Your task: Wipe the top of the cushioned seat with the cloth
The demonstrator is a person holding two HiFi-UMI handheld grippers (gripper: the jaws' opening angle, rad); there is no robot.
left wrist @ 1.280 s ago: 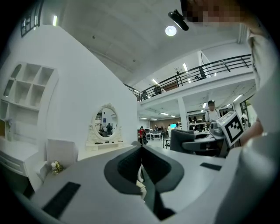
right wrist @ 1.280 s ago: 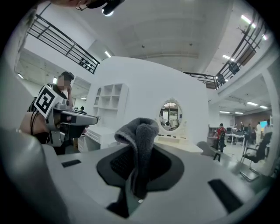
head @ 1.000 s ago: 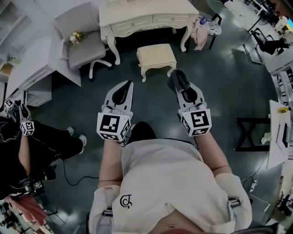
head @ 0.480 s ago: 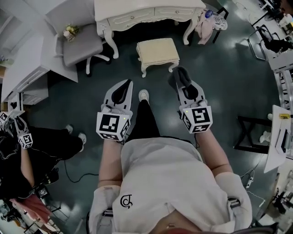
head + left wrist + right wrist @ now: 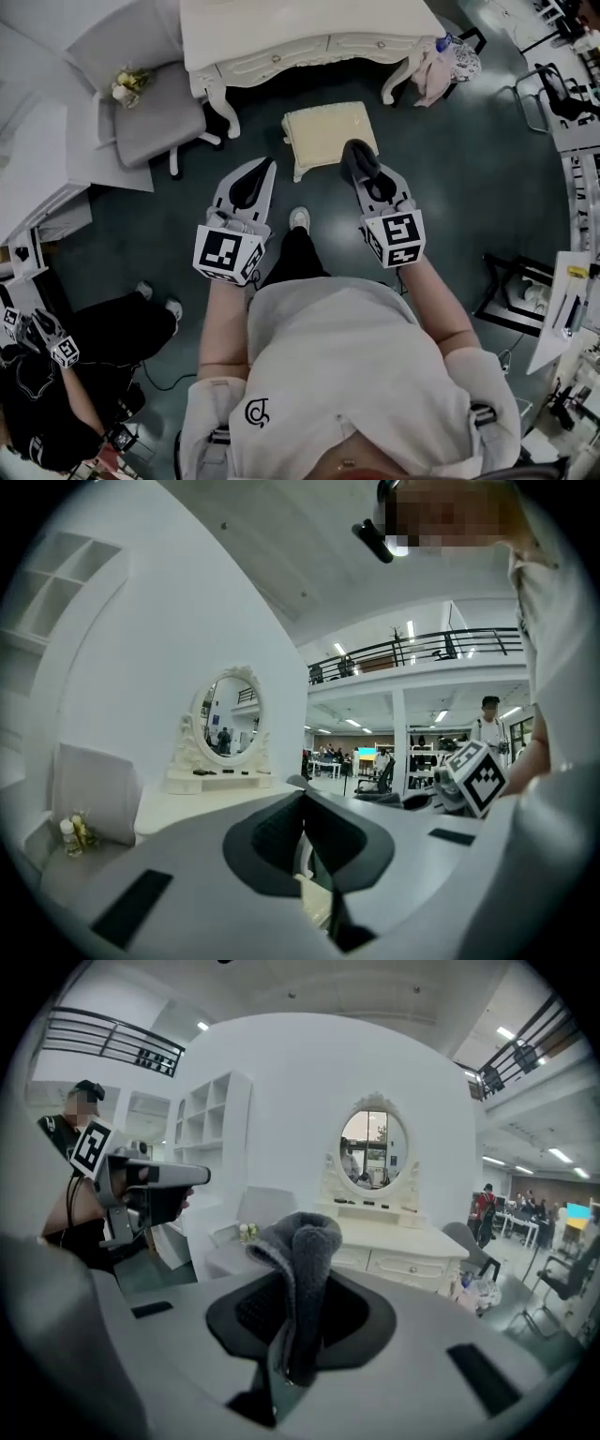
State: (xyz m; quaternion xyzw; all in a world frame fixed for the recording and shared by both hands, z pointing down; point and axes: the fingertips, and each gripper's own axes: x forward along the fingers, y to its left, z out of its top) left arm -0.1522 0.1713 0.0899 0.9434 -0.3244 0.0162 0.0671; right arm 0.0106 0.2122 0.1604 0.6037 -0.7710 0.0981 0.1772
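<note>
Holding the grey cloth (image 5: 305,1241), the right gripper (image 5: 291,1335) has its jaws closed on the lower part of the fabric. The rest of the cloth stands up out of the jaws as a folded, rounded bundle. The left gripper (image 5: 303,841) has its jaws brought together, with only a thin seam between the pads and nothing held between them.

In the head view, both grippers are extended forward, side by side and well apart. The person's shoe (image 5: 299,218) is on the dark floor between them. The cushioned seat (image 5: 323,127), a cream stool with white legs, stands just ahead of the grippers and in front of the white dressing table (image 5: 300,37). The cloth overlaps the near right edge of the seat top in this view. It appears to be held above the cushion rather than resting on it, but contact cannot be confirmed.

An oval mirror (image 5: 373,1147) stands on the dressing table. A grey chair (image 5: 159,117) is to the left of the table. A second person (image 5: 66,394) at lower left holds another pair of grippers.
</note>
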